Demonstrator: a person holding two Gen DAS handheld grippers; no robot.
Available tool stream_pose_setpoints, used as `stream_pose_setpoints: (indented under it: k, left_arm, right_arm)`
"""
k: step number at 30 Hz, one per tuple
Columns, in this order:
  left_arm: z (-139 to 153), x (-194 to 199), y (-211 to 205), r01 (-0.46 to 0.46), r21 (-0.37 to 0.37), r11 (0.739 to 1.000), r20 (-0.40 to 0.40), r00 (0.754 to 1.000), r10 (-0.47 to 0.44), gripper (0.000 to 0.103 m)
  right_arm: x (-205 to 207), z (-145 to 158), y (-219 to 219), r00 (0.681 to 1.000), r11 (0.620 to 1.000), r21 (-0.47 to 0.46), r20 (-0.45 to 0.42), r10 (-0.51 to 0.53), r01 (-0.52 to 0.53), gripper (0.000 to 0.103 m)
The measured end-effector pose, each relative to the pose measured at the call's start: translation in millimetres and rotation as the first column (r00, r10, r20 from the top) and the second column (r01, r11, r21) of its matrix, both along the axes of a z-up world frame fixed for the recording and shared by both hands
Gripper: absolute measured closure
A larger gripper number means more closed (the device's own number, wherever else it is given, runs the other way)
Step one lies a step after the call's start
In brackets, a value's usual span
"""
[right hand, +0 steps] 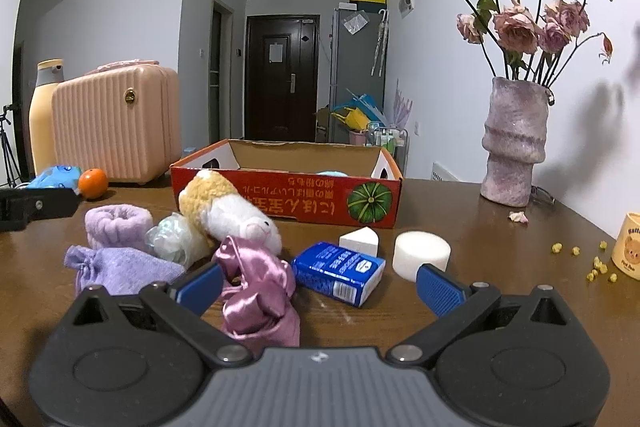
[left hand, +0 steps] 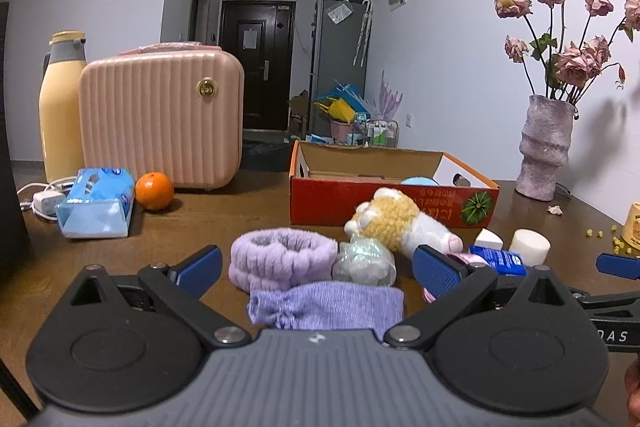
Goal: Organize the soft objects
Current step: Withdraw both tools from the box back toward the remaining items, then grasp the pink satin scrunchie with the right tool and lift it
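**Soft things wait before the box**

Left gripper, jaws spread, faces the lilac pouch in front of the cardboard box. Right gripper, jaws spread, faces the satin pouch. Best pinch each pouch mid-body, then lift clear of the box wall.

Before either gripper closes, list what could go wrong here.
1. The plush toy leans on the red box above the mesh pouf; pulling the pouf may topple it.
2. The open right gripper straddles the satin scrunchie and blue pack; it could grab the pack instead.
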State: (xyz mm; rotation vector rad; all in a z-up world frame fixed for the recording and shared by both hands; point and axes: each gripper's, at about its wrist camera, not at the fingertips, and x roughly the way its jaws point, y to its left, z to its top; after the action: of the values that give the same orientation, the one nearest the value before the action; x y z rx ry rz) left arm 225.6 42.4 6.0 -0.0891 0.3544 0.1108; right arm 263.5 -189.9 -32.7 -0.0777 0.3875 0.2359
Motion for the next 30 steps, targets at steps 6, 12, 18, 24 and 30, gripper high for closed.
stream_pose_setpoints:
  k: [6, 12, 18, 24, 30]
  left_arm:
    - [-6.1, -9.0, 4.6, 0.010, -0.002, 1.000, -0.029, 1.000, -0.010, 0.000]
    - [-8.1, -8.5, 11.4, 0.010, -0.015, 1.000, -0.041, 0.999, -0.011, 0.000]
    - [-10.8, -5.4, 18.0, 0.000, -0.014, 1.000, -0.057, 0.998, -0.001, 0.000]
    - [-11.7, -3.8, 23.7, -0.019, -0.012, 1.000, -0.066, 0.998, 0.018, 0.000]
    - [-13.5, -1.5, 26.3, -0.028, -0.014, 1.000, -0.077, 0.997, 0.026, 0.000]
  right_arm:
    - [-9.9, -4.5, 0.7, 1.000, 1.000, -0.005, -0.015, 0.004, -0.004, 0.000]
    - [-8.8, -8.8, 6.3, 0.999, 1.000, -0.024, -0.033, 0.014, -0.015, 0.000]
    - [0.1, -15.9, 14.4, 0.997, 0.998, -0.043, -0.077, 0.033, -0.036, 0.000]
    - [14.7, -24.1, 26.8, 0.990, 0.996, -0.059, -0.122, 0.065, -0.073, 0.007]
    - [32.5, -31.1, 36.5, 0.984, 0.994, -0.079, -0.165, 0.066, -0.080, 0.021]
